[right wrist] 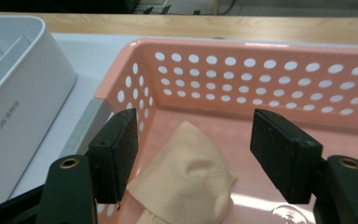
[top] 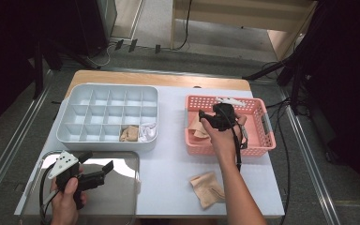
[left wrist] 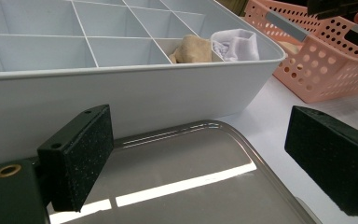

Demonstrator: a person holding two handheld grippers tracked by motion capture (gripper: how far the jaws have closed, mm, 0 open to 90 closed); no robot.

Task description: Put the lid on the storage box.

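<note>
Right gripper [right wrist: 193, 154] hangs over the pink basket [right wrist: 242, 70], jaws spread around a beige sock [right wrist: 186, 182] — not pinching. Left gripper [left wrist: 214, 158] wide open above the metal tray [left wrist: 191, 186].

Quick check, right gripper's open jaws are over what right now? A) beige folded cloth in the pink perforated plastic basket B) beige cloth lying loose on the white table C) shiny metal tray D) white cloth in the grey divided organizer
A: in the right gripper view the right gripper has its jaws apart above the beige folded cloth inside the pink perforated plastic basket, pads not touching it.
</note>
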